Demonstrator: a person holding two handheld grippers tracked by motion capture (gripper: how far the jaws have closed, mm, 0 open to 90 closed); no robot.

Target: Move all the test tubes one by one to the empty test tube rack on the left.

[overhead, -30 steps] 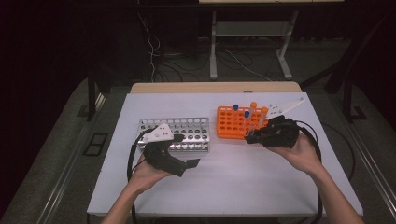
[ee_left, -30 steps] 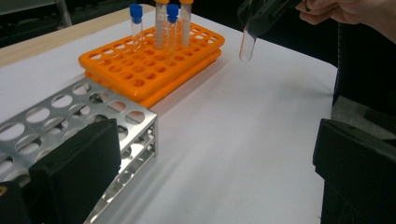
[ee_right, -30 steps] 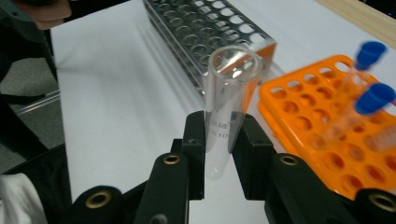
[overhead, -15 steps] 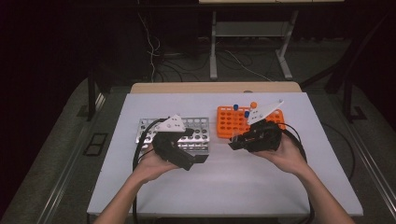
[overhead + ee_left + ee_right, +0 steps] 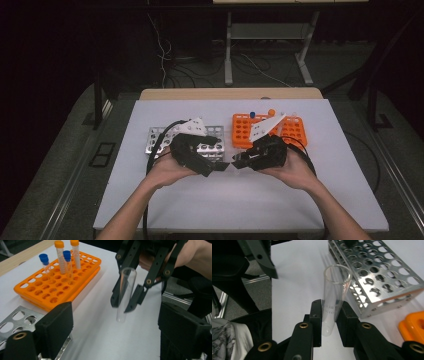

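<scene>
High view: left gripper (image 5: 223, 166), jaws apart with nothing between them and just closing a little, faces right gripper (image 5: 235, 163), which grasps a clear uncapped test tube (image 5: 125, 293) above the white table (image 5: 240, 200).

My two forearms come in from the bottom edge, hands close together over the table's middle. My right gripper (image 5: 239, 163) points left toward the other, jaws clamped on a clear tube (image 5: 125, 293) held upright. My left gripper (image 5: 220, 166) points right, tip just beside the right one's, its jaws wide apart but just closing a little, nothing between them.
</scene>
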